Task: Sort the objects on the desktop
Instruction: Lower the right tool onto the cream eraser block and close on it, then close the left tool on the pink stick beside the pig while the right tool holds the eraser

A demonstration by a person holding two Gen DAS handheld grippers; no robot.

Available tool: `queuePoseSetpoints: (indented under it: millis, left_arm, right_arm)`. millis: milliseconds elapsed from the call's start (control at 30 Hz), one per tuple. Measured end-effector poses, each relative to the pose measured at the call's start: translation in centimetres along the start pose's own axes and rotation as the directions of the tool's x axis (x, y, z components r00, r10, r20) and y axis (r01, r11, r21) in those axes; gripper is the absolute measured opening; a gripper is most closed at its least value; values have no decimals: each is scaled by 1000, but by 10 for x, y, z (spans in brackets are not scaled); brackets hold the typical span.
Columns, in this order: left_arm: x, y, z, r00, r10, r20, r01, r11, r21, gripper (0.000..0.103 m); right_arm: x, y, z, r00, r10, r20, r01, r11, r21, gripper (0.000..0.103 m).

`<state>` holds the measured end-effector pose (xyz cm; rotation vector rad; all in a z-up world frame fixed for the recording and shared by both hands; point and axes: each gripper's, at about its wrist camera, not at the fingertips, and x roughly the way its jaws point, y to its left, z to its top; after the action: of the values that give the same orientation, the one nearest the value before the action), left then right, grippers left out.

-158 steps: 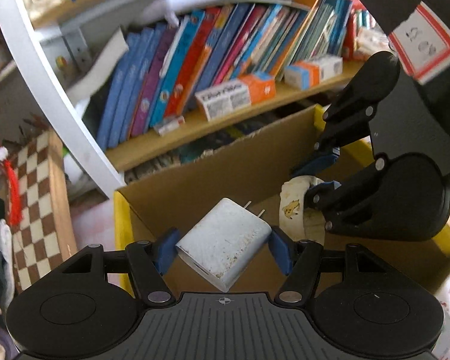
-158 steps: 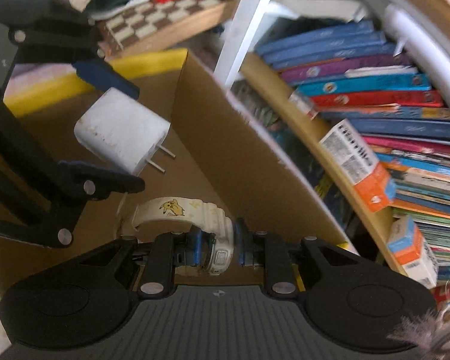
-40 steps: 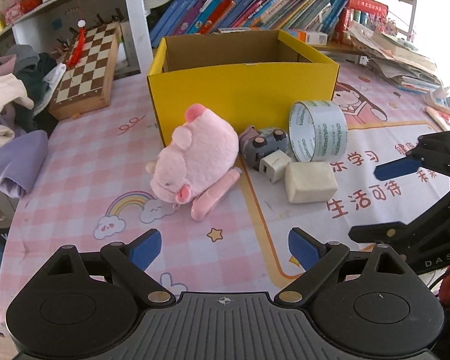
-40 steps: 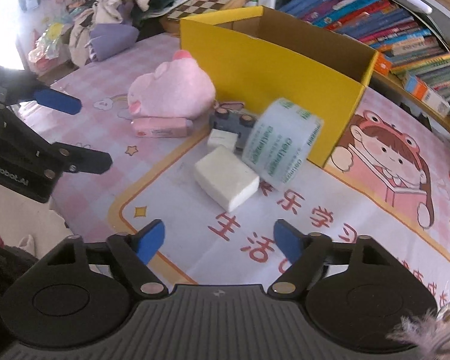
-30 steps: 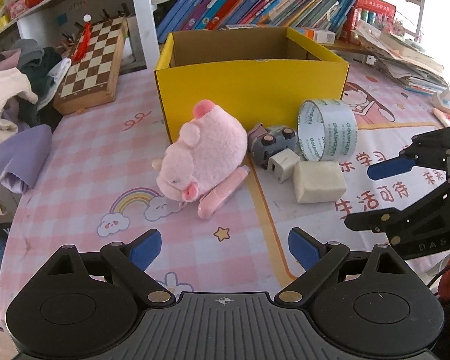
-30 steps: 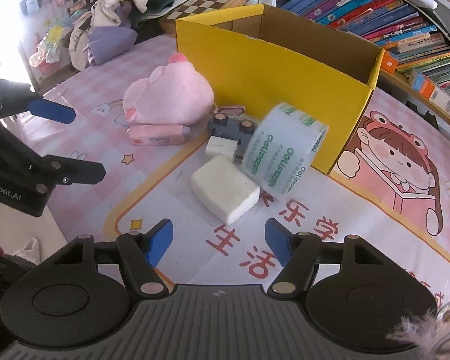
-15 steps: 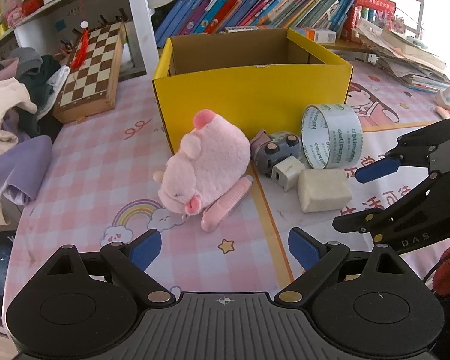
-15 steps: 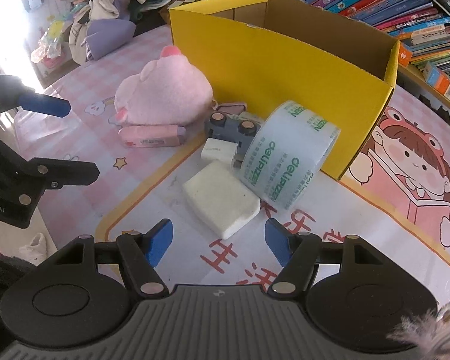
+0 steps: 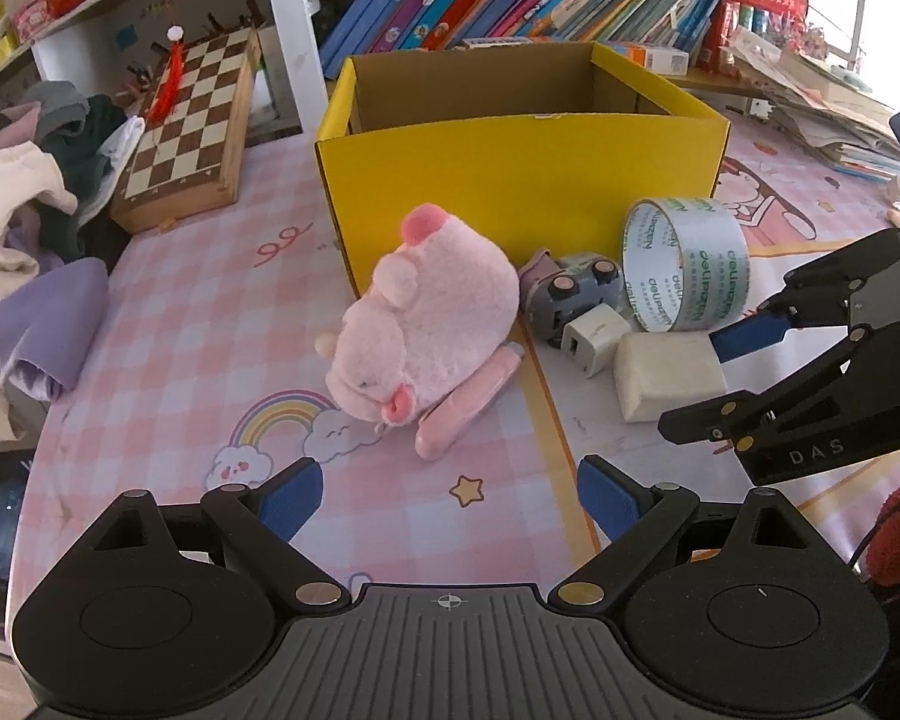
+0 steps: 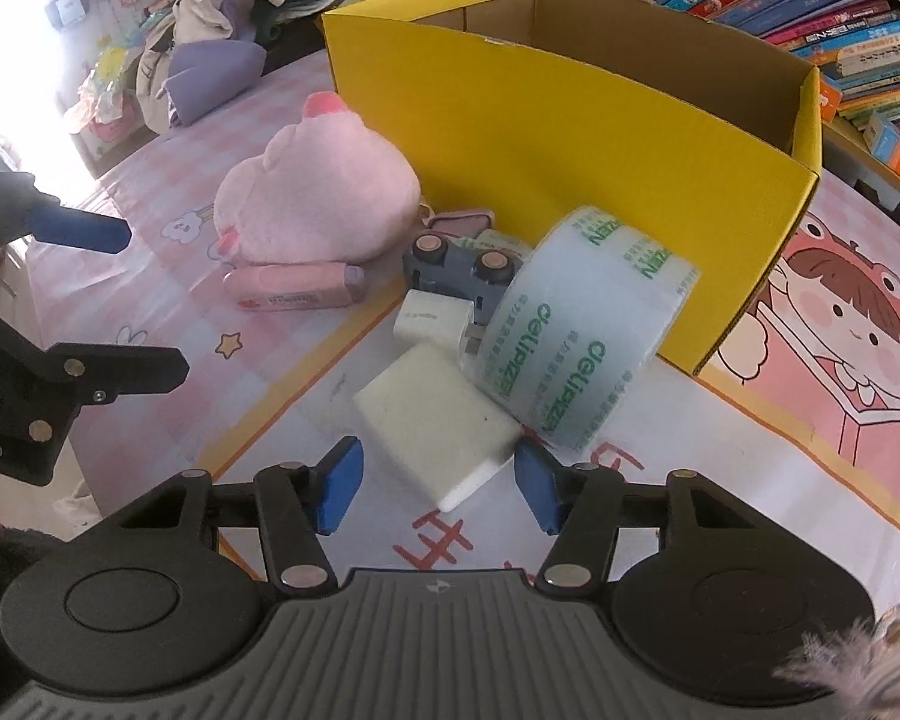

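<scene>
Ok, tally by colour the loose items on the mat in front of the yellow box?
Pink: 2, plush pig, pink tube
White or cream: 2, cream block, small white charger
Grey: 1, toy car
Clear: 1, tape roll
Total: 6

The counter point(image 9: 198, 312) wears a pink checked cloth printed with rainbows, stars and a cartoon girl. Toward its far edge stand a yellow cardboard box point(image 9: 522, 180) and, nearer the far left corner, a chessboard point(image 9: 192, 120) beside a heap of clothes point(image 9: 24, 228) along the left edge. In front of the box lie a pink plush pig point(image 9: 426, 324) with a pink tube point(image 9: 468, 402) against it, a grey toy car point(image 9: 576, 294), a small white charger point(image 9: 594, 339), a cream block point(image 9: 666, 375) and a roll of clear tape point(image 9: 684, 264) on its side.
</scene>
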<state>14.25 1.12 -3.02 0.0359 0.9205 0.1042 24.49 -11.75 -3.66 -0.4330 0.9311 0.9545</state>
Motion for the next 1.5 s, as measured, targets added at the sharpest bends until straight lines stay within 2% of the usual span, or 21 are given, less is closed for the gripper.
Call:
queuePoseSetpoints:
  millis: [167, 400, 567, 600, 700, 900, 1033, 1167, 1367, 1500]
  left_arm:
    - [4, 3, 1, 1000, -11, -3, 11, 1000, -3, 94]
    - [18, 4, 4, 999, -29, -19, 29, 999, -18, 92]
    - [31, 5, 8, 998, -53, -35, 51, 998, -45, 75]
    - [35, 5, 9, 997, -57, -42, 56, 997, -47, 69]
    - [42, 4, 12, 997, -59, -40, 57, 997, -50, 64]
    - [49, 1, 15, 995, -93, -46, 90, 994, -60, 43]
    - [45, -11, 17, 989, -145, -34, 145, 989, -11, 42]
    - [50, -21, 18, 994, -101, -40, 103, 994, 42, 42]
    - [58, -25, 24, 996, -92, -23, 93, 993, 71, 41]
    - [63, -30, 25, 994, -103, -25, 105, 991, 88, 30]
  right_arm:
    - [6, 0, 4, 1000, 2, -12, -2, 1000, -5, 54]
    - [2, -6, 1, 1000, 24, 0, -24, 1000, -2, 41]
    - [-3, -6, -2, 999, 32, 1, -32, 999, -21, 37]
    - [-4, -6, -2, 999, 35, 0, -35, 999, -25, 37]
    - [-8, -6, -5, 999, 49, -5, -49, 998, -36, 36]
    - [-14, -4, -11, 998, 55, -14, -56, 997, -50, 36]
    - [-17, -4, -13, 999, 49, -14, -50, 998, -45, 36]
    - [-16, -2, -14, 999, 46, -19, -47, 998, -38, 36]
    - [-17, -4, -17, 999, 40, -23, -41, 999, -31, 36]
    - [-18, -5, -18, 999, 34, -24, -35, 999, -30, 36]
